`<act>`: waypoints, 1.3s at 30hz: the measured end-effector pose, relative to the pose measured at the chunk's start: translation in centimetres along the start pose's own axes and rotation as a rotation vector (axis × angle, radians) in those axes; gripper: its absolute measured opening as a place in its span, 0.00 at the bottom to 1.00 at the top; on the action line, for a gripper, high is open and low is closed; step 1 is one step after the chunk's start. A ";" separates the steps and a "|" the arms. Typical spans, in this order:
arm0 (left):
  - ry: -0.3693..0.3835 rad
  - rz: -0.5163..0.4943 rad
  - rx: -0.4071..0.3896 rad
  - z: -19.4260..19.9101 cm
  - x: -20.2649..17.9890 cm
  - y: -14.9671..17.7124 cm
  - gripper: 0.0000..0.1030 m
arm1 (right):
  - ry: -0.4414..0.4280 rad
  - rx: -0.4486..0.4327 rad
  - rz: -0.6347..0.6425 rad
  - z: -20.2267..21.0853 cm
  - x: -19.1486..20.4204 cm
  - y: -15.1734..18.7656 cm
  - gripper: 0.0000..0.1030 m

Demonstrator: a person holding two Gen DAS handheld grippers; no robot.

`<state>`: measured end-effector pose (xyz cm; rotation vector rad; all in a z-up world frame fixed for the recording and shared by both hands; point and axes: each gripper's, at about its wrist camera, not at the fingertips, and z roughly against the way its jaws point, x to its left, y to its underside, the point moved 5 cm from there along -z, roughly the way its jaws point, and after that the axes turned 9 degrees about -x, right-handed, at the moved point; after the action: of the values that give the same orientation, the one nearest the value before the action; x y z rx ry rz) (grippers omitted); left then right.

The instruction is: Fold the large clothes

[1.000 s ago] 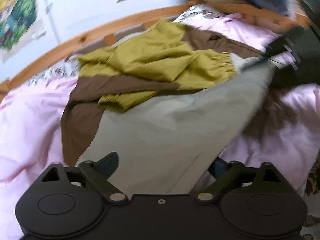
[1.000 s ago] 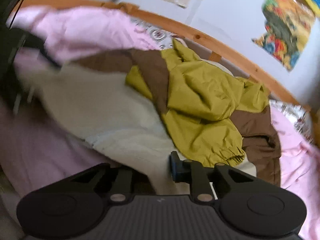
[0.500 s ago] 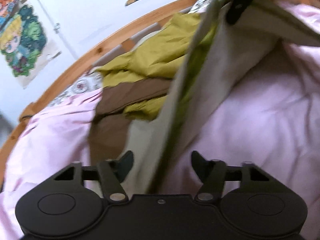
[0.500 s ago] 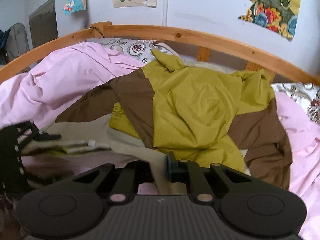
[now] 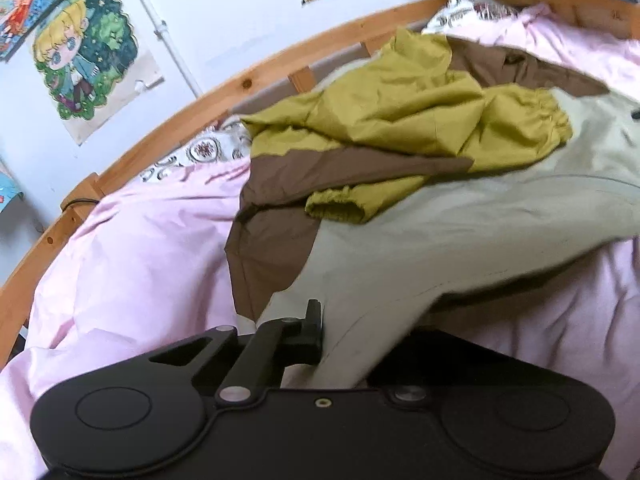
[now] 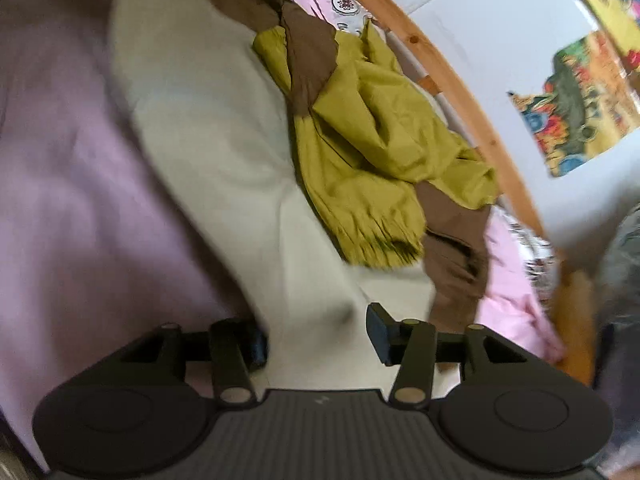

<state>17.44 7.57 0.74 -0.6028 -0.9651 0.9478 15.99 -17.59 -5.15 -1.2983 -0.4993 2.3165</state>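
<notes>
Through the left wrist camera I see my left gripper (image 5: 340,344) clamped on a bunched fold of the jacket's (image 5: 460,248) pale beige panel; only one black finger (image 5: 310,330) shows on the near left, and the cloth hides the other. From that pinch the beige fabric runs ahead and off to the right across the pink bedsheet (image 5: 140,248). Further ahead, the brown section (image 5: 272,248) lies just left of the beige, and the mustard-yellow sleeves (image 5: 400,120) are heaped on top of both, one elastic cuff pointing back toward me. Beyond the heap curves the wooden bed frame (image 5: 248,80), with a patterned pillow (image 5: 200,152) against it and a cartoon poster (image 5: 84,64) on the wall to the upper left. On the right wrist camera, my right gripper (image 6: 316,336) has its fingers (image 6: 378,332) spread apart, with the jacket (image 6: 208,128) lying between them and stretching straight ahead, slightly blurred. I cannot tell whether either pad touches the cloth. The yellow part sits ahead and to the right, the pink sheet to the left, and the bed frame past the yellow heap.
</notes>
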 end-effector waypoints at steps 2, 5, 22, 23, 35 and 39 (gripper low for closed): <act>0.008 0.020 -0.024 1.1 0.0 -0.4 0.01 | 0.011 -0.008 -0.042 1.1 -0.6 -0.2 0.09; 0.036 0.084 -0.045 2.9 0.9 -0.9 0.00 | 0.010 -0.031 -0.128 3.5 -2.3 -1.1 0.01; 0.159 0.336 -0.051 8.0 11.4 -11.1 0.00 | 0.047 -0.258 0.065 8.1 -16.7 -12.5 0.01; 0.142 0.350 -0.038 6.6 11.7 -12.0 0.00 | 0.057 -0.255 0.075 5.7 -17.8 -13.1 0.01; 0.089 0.473 0.257 -16.6 14.7 -13.0 0.01 | 0.058 -0.146 -0.011 -17.4 -21.7 -14.3 0.01; 0.096 0.497 0.296 -21.7 14.2 -11.2 0.03 | 0.072 -0.102 -0.060 -21.9 -21.3 -13.0 0.01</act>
<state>44.53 14.17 5.36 -0.6405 -0.5777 1.4590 47.33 -15.87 5.64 -1.3894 -0.6303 2.2121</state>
